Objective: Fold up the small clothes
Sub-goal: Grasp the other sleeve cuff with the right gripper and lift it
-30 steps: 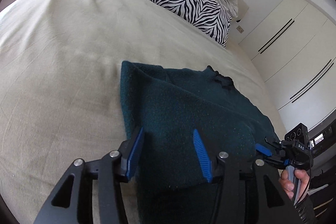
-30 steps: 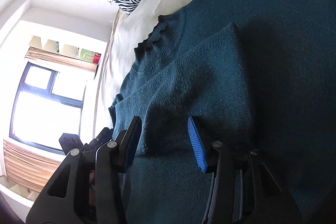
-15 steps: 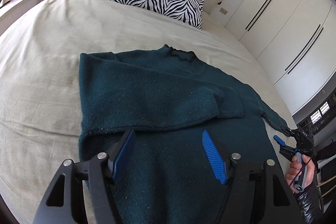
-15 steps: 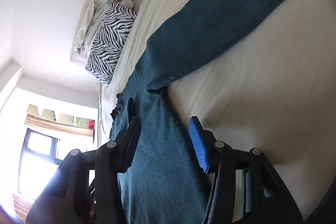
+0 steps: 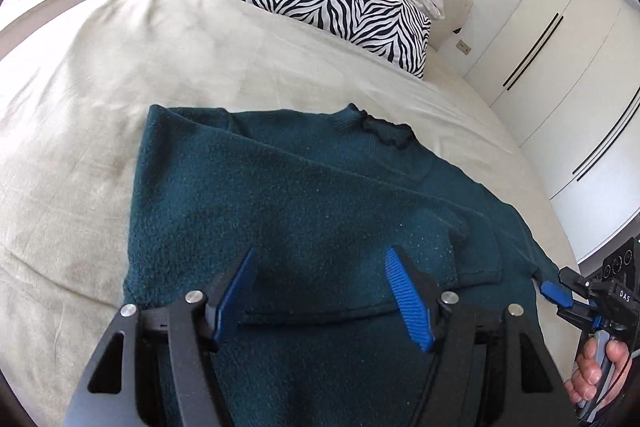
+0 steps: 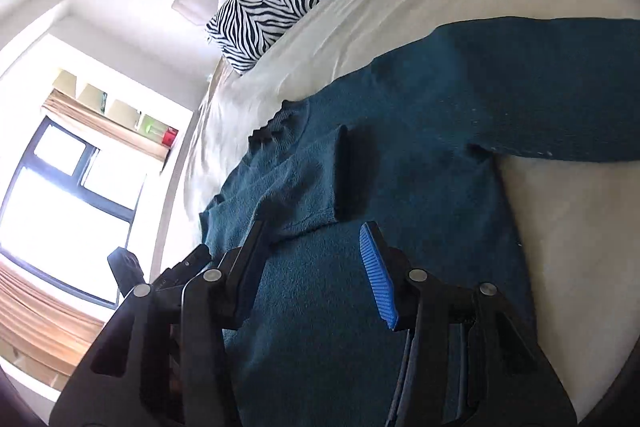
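Hovering my left gripper point(image 5: 324, 291) over the teal sweater point(image 5: 312, 195), jaws just widened and empty. My right gripper point(image 6: 316, 267) also hangs released above it. One sleeve lies folded across the body, the other stretches out on the beige bed point(image 5: 120, 67).

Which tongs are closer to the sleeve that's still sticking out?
The right tongs, it seems. They sit by the sweater's side where the spread sleeve starts. The left tongs hover over the folded-in sleeve opposite.
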{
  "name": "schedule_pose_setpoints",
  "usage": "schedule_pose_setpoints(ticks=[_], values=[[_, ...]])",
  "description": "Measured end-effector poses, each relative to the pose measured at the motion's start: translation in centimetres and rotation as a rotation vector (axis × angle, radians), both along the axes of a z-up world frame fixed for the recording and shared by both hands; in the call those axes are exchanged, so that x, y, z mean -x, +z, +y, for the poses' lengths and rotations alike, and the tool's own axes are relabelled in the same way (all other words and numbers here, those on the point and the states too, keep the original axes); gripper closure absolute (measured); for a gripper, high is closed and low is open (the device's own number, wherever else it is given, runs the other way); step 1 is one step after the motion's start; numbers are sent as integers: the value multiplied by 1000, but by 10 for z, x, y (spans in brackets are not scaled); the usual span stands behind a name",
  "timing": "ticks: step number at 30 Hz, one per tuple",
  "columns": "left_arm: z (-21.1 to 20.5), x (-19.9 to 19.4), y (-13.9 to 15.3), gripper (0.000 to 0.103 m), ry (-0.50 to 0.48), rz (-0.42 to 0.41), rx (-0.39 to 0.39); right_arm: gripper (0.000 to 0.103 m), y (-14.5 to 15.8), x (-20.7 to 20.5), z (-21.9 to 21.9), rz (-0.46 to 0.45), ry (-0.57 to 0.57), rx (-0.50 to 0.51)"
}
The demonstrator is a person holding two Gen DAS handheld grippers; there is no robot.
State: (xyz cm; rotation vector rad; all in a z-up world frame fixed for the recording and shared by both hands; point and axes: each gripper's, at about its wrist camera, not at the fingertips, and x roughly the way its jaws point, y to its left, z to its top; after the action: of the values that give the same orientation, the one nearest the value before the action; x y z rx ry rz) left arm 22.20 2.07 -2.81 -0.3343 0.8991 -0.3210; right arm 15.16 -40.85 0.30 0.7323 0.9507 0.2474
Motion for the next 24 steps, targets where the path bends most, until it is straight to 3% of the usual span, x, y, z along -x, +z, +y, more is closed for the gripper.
schedule_pose_setpoints(ticks=[3,5,8,9,10,15,18,24], values=[[3,-17,-14,34,-10,62,-4,58,-23,-43,23,100,-19,94],[3,-18,-22,34,-26,60,-20,59,-39,-64,29,140,-35,122],[-5,-14,-27,32,-50,23,-76,79,-41,-81,37,127,-21,198],[-8,-12,-29,31,-58,10,-99,92,-40,-85,39,125,-10,227],[-11,-10,-30,30,-61,0,-118,95,-39,-90,41,122,0,246],[-15,-9,-32,28,-68,-16,-134,97,-29,-94,30,98,-34,282],[-15,-8,-33,28,-68,-22,-130,96,-43,-91,30,115,-9,323],[-16,-6,-33,28,-67,-27,-126,90,-36,-62,-8,80,-119,115]])
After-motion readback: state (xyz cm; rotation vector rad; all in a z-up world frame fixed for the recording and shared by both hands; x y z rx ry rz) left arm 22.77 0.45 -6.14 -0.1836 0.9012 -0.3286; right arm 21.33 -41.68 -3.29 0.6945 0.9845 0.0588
